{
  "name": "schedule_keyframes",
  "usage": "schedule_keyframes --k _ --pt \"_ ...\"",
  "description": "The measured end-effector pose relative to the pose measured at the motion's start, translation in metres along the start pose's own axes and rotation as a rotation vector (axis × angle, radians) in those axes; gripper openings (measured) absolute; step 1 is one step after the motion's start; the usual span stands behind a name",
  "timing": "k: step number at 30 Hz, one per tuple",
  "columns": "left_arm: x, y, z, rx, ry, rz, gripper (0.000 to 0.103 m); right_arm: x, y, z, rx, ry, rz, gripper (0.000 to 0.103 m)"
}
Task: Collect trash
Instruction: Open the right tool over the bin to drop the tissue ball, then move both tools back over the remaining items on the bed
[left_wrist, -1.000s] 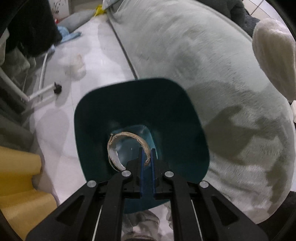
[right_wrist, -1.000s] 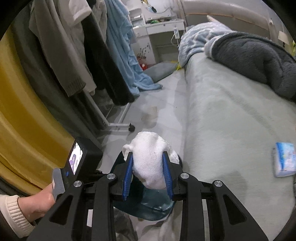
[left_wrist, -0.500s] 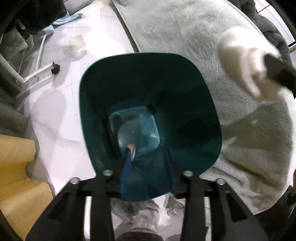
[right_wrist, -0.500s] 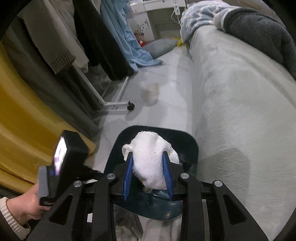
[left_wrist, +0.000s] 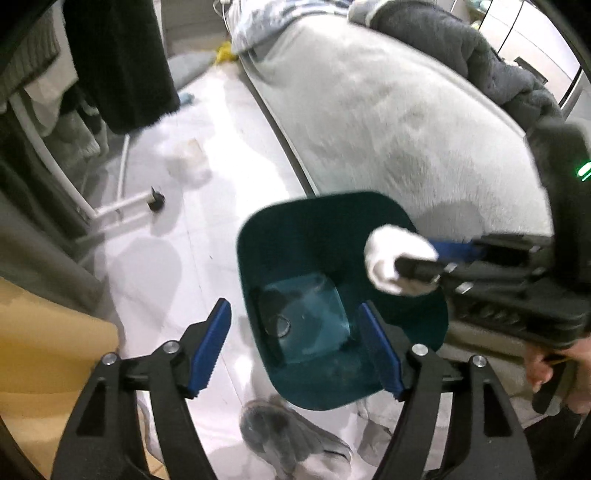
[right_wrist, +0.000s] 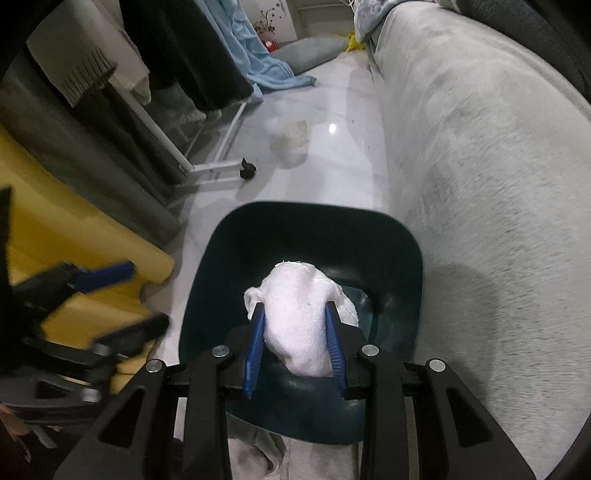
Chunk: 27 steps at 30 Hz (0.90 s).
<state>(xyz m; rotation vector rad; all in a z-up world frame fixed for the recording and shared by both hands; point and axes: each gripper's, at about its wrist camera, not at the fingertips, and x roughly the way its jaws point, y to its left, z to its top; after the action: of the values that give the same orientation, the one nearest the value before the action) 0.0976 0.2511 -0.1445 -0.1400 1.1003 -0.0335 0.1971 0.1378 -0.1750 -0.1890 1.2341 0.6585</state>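
Two claws are over my dark teal plastic bin (right_wrist: 303, 236). My left gripper (left_wrist: 295, 350) has dropped its scrap and is opening, nothing between. At two o'clock, my right gripper (right_wrist: 295, 347) has lowered, clamping the white crumpled tissue (right_wrist: 299, 317), ready to drop.

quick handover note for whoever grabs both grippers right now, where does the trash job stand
Left gripper: jaws opening, nothing between them, above the near edge of the teal bin.
Right gripper: shut on a white tissue wad, held over the bin's mouth.
Bin stands on the white floor beside the grey sofa. A small piece of something lies on its bottom; what it is cannot be told.
Done: tissue wad carried to the bin.
Left: open the right gripper to drop the wad in. A pale crumpled scrap further along the floor looks like the next pickup.
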Motion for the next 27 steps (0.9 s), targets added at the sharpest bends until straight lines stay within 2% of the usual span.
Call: schedule_keyframes --k 6,13,15,20,24,27 --pt "-0.028 0.005 0.010 -0.003 -0.113 0.018 0.074 0.023 0.001 -0.007 0.000 0.047 -0.025 0.034" --pt "-0.070 0.002 0.022 -0.017 -0.280 0.020 0.076 0.036 0.006 -0.012 -0.025 0.082 -0.050 0.035" --pt "-0.084 -0.001 0.026 -0.020 -0.339 0.029 0.080 0.038 0.008 -0.014 -0.034 0.090 -0.059 0.039" --pt "-0.114 -0.005 0.037 -0.051 -0.450 0.021 0.081 0.035 0.012 -0.020 -0.056 0.080 -0.054 0.062" --pt "-0.129 -0.012 0.045 -0.068 -0.504 0.008 0.084 0.025 0.018 -0.025 -0.096 0.060 -0.043 0.064" --pt "-0.135 -0.017 0.048 -0.073 -0.524 0.001 0.085 0.006 0.019 -0.024 -0.110 0.004 -0.028 0.066"
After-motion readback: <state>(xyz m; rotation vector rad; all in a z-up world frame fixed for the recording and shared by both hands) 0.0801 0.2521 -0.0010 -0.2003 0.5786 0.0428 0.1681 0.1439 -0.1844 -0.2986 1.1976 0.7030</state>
